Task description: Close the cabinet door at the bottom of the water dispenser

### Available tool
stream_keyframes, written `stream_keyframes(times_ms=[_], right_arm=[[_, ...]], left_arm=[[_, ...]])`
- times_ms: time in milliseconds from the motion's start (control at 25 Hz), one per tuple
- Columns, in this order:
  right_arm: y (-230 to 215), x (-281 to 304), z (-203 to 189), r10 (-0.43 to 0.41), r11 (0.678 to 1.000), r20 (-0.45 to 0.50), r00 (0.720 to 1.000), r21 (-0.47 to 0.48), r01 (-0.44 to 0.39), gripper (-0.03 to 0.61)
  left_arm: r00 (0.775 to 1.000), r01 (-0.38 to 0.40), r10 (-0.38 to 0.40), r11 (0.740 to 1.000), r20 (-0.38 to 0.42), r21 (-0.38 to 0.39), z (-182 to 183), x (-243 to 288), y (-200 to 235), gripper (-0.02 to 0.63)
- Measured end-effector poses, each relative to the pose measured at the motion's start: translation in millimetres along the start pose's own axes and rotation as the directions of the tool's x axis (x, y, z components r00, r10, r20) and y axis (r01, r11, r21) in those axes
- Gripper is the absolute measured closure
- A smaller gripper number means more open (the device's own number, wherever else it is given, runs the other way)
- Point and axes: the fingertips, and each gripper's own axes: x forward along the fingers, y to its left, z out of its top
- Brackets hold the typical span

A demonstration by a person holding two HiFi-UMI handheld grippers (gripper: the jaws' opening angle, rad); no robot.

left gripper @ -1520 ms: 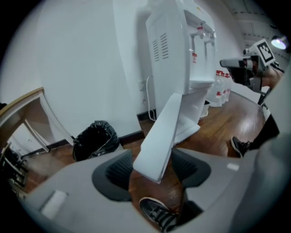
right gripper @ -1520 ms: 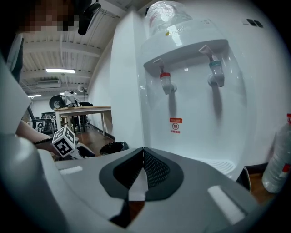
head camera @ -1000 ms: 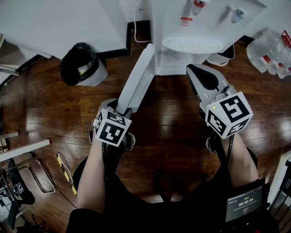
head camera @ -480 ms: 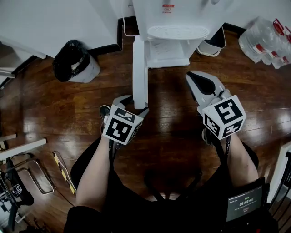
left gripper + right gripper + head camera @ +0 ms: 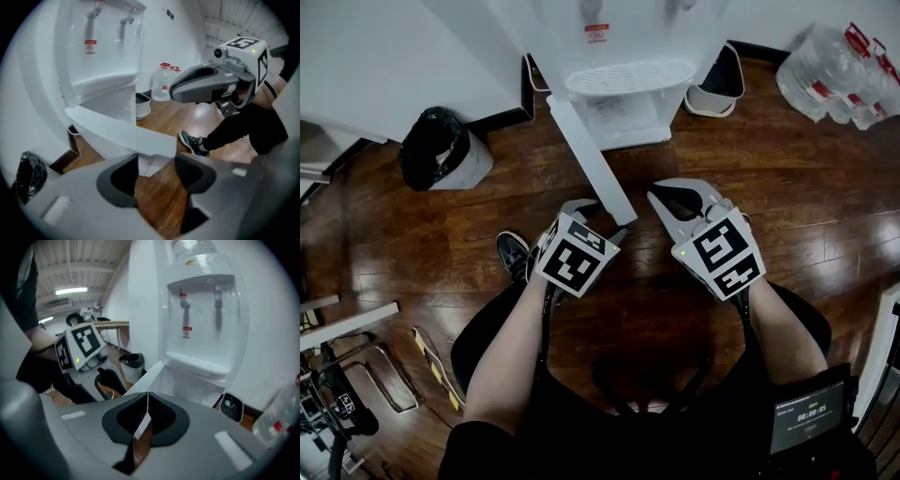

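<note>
Cabinet door (image 5: 589, 157) stands swung wide out from the water dispenser (image 5: 619, 56), its free corner loose between the left gripper's (image 5: 157, 168) parted jaws, which have just been closing, right gripper (image 5: 147, 413) jaws together and empty close by: door may slip that loose hold, or bump the right gripper mid-swing and stay ajar

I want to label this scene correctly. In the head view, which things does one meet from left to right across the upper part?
trash bin with black bag, open cabinet door, small white bin, water bottles
</note>
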Motion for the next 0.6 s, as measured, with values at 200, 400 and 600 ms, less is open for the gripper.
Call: stream_keyframes(times_ms=[200, 400, 600], right_arm=[[-2, 0, -21, -0.001, 0.980, -0.128, 0.992, -0.196, -0.024, 0.537], [-15, 2, -43, -0.014, 0.968, -0.219, 0.976, -0.247, -0.042, 0.477], [-32, 6, -60, -0.070, 0.955, -0.279, 0.958, -0.295, -0.016, 0.444]], left_arm=[[0.999, 0.039, -0.039, 0.999, 0.004, -0.011, 23, 15, -8, 0.361], [1.000, -0.008, 0.007, 1.000, 0.023, 0.030, 50, 39, 4, 0.377], [0.999, -0.016, 0.019, 0.998, 0.044, -0.062, 62, 42, 17, 0.373]])
